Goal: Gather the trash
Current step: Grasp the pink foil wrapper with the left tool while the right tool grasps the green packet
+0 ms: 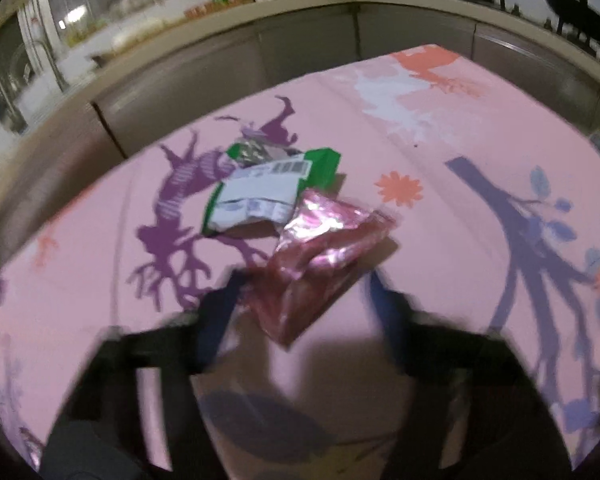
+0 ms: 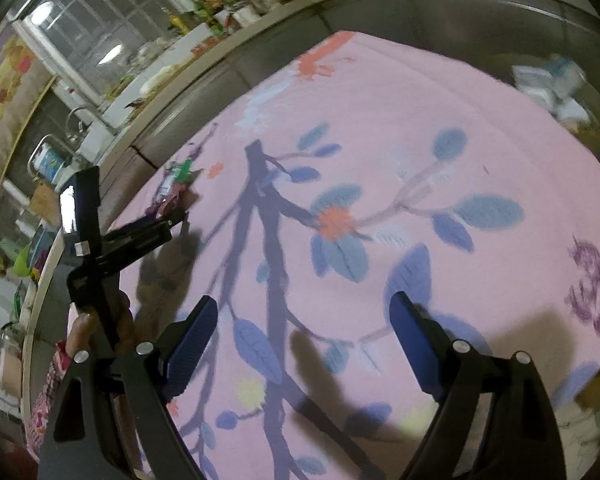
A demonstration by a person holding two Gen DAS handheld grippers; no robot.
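A shiny pink wrapper (image 1: 320, 256) lies crumpled on the pink flowered tablecloth (image 1: 440, 152), with a green and white wrapper (image 1: 260, 192) touching it just behind. My left gripper (image 1: 304, 284) is open, its blurred fingers on either side of the pink wrapper's near end. In the right wrist view my right gripper (image 2: 304, 316) is open and empty above the cloth. The left gripper (image 2: 176, 216) shows at the far left, by both wrappers (image 2: 176, 188).
A bin or basket with white crumpled rubbish (image 2: 552, 84) stands past the table's far right edge. A kitchen counter (image 1: 220, 12) with bottles and a sink runs behind the table. The person's hand (image 2: 100, 328) holds the left gripper's handle.
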